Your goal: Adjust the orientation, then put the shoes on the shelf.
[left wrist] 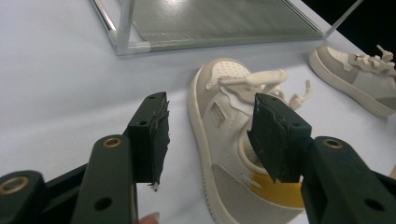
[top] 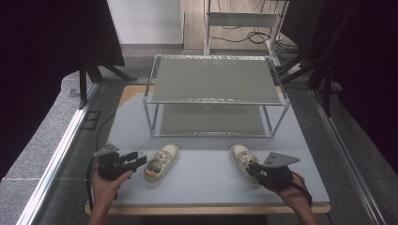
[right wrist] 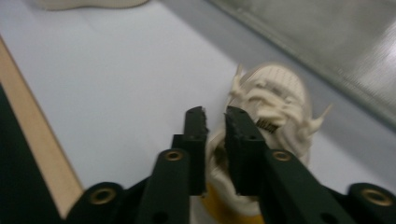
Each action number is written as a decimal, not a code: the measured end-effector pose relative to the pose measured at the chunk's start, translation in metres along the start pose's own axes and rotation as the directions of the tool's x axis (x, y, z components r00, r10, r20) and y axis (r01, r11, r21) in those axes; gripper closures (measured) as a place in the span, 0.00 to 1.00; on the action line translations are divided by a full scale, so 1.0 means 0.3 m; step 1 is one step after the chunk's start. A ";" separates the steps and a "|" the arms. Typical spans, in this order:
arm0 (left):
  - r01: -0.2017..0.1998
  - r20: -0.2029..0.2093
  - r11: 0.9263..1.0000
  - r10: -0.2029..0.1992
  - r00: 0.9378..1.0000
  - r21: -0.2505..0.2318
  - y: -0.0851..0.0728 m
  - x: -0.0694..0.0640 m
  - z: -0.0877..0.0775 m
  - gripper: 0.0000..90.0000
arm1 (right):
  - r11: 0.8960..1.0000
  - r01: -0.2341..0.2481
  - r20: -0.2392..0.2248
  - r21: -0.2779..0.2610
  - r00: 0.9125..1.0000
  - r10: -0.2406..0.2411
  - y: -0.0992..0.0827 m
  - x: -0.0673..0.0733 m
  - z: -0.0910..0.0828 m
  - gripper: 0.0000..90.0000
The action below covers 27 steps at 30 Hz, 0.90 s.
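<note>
Two small cream shoes lie on the pale surface (top: 206,173), near the person's side, in front of a two-tier metal shelf rack (top: 216,96). The left shoe (top: 162,161) lies just right of the left tongs (top: 136,161); those jaws stand spread, with the shoe's heel end ahead of and partly between them in the left gripper view, the pads not pressing on it. The right tongs (right wrist: 215,126) sit over the collar of the right shoe (right wrist: 275,100); the jaws stand a narrow gap apart, and the blur leaves it unclear whether the collar wall is pinched.

Step in hand, as judged: securing each shoe at the heel collar for lifting. Set one pad inside the opening and one outside, then close firmly on the wall, clear of the loose laces (left wrist: 254,79).

The rack's front posts and lower rail stand just beyond the toes and obstruct a forward path; lift before advancing
</note>
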<state>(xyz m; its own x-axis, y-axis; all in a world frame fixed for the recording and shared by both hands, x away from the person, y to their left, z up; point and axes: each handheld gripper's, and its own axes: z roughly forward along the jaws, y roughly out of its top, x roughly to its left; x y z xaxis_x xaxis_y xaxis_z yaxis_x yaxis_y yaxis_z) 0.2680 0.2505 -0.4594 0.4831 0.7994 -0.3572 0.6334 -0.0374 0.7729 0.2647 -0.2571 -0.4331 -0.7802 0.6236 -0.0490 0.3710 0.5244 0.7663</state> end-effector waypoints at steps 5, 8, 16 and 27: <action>-0.028 0.016 0.999 0.028 0.999 -0.026 -0.004 -0.018 -0.036 0.51 | 0.999 -0.013 -0.015 -0.044 1.000 0.012 0.004 -0.022 -0.002 0.71; -0.043 0.017 0.998 0.044 0.999 -0.042 0.002 -0.031 -0.050 0.51 | 0.998 -0.015 -0.026 -0.058 1.000 0.013 -0.003 -0.027 -0.009 0.66; -0.161 0.051 0.986 0.163 0.985 -0.049 0.043 -0.084 -0.057 0.47 | 0.997 -0.007 -0.055 -0.072 0.998 0.003 -0.020 -0.064 -0.050 0.58; -0.273 0.142 0.962 0.270 0.952 0.000 0.052 -0.104 -0.049 0.44 | 0.996 0.086 -0.149 0.022 0.985 -0.082 0.013 -0.120 -0.049 0.57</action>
<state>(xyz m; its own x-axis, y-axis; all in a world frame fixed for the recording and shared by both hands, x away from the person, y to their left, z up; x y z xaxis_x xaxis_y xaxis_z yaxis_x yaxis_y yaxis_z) 0.2539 0.2339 -0.4285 0.7170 0.6661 -0.2055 0.4772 -0.2541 0.8413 0.2867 -0.2858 -0.4188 -0.8742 0.4854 -0.0153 0.3139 0.5888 0.7448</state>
